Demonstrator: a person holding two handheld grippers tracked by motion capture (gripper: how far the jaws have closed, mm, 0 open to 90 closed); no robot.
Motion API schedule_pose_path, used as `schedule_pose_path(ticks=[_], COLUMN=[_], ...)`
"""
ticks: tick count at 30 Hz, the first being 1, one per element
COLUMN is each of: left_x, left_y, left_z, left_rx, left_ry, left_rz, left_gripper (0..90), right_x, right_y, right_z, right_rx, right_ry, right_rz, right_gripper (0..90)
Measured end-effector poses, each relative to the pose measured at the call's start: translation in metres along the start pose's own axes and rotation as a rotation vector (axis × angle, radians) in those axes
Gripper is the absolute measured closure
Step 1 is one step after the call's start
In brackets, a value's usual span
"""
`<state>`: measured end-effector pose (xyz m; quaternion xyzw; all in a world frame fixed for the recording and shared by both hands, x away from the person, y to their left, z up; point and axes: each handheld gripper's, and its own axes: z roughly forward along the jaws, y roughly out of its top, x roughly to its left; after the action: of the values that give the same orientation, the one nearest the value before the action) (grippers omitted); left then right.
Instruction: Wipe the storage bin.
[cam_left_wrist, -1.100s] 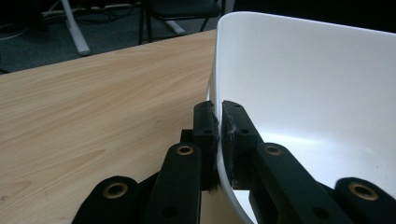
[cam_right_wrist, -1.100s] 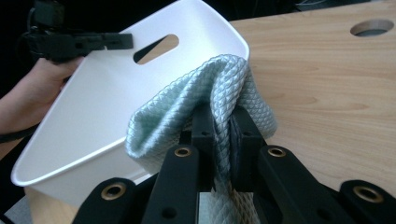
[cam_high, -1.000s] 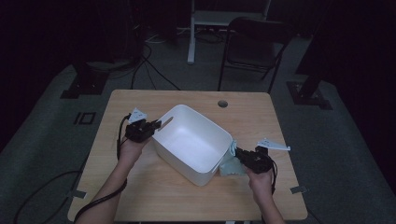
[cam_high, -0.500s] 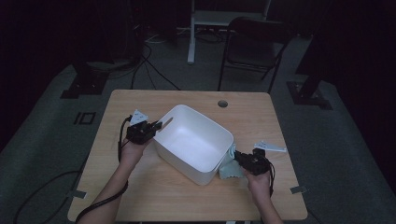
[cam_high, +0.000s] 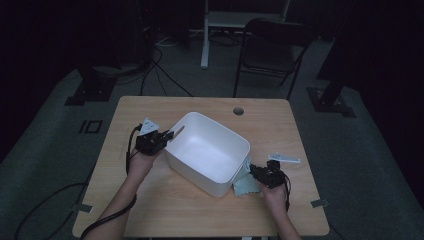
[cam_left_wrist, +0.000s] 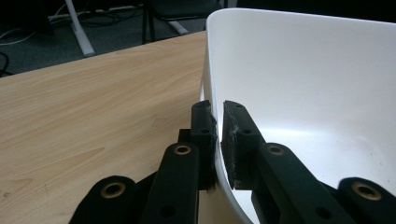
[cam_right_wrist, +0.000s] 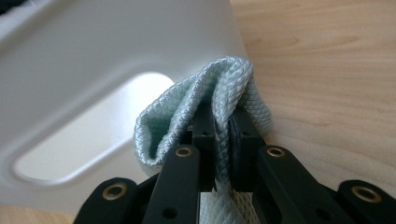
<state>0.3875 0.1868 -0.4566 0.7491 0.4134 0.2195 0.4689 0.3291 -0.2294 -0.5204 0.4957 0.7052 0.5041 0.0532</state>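
We see a white tub (cam_high: 207, 152) sitting askew near the middle of the counter (cam_high: 200, 215), one corner pointing to 10 o'clock and the opposite one to 4 o'clock.

Our left tool (cam_high: 167, 136) is at 9 o'clock from the tub, clenched on the tub's rim near that 10 o'clock corner. In the left gripper view one black jaw presses the outer wall and the other the inner wall, with the thin white rim (cam_left_wrist: 215, 100) pinched between the pads and the bare tub floor (cam_left_wrist: 327, 93) beyond at 2 o'clock.

Our right tool (cam_high: 254, 171) is at 4 o'clock from the tub, low over the counter, just beside the tub's near-right wall. It is clenched on a pale green cloth (cam_high: 246, 181), which lies on the counter touching that wall. In the right gripper view the cloth (cam_right_wrist: 219, 93) bunches in folds over the tips of the two jaws, its quilted weave clear, and the tub's outer wall with a recessed handle hollow (cam_right_wrist: 88, 135) sits at 10 o'clock from it, the bare wood at 2 o'clock.

A small flat white item (cam_high: 283, 158) lies on the counter at 1 o'clock from the right tool, apart from it; we cannot tell what it is
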Motion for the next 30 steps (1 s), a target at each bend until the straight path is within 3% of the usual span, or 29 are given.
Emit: schedule_pose_path(ticks=[7,10,14,17,21,26,28,30], left_x=[-0.001,-0.003,-0.004,-0.003,-0.002,-0.002,-0.003,-0.003], left_y=[0.000,0.000,0.000,0.000,0.000,0.000,0.000,0.000], left_z=[0.000,0.000,0.001,0.001,0.001,0.002,0.002,0.001], left_rx=[-0.004,0.000,0.001,-0.001,0.006,0.000,0.000,0.000], left_ry=[0.021,0.040,0.056,0.037,0.024,0.025,0.029,0.037], left_rz=[-0.024,-0.032,-0.043,-0.035,-0.016,-0.020,-0.017,-0.022], left_gripper=[83.5,83.8,84.0,83.8,83.6,83.4,83.3,83.4], right_x=[-0.009,-0.008,0.001,0.010,0.010,0.005,0.005,0.002], right_y=[-0.008,-0.008,-0.003,-0.002,-0.005,-0.011,-0.013,-0.015], right_z=[0.015,0.013,0.002,-0.005,-0.002,0.005,0.009,0.012], right_rx=[0.069,0.079,0.060,0.043,0.027,0.046,0.074,0.085], right_ry=[-0.032,-0.021,0.029,0.041,0.041,0.030,0.001,0.007], right_rz=[0.019,0.022,0.010,-0.011,-0.002,0.009,-0.014,0.003], right_gripper=[83.5,83.4,83.3,83.3,83.4,83.4,83.4,83.4])
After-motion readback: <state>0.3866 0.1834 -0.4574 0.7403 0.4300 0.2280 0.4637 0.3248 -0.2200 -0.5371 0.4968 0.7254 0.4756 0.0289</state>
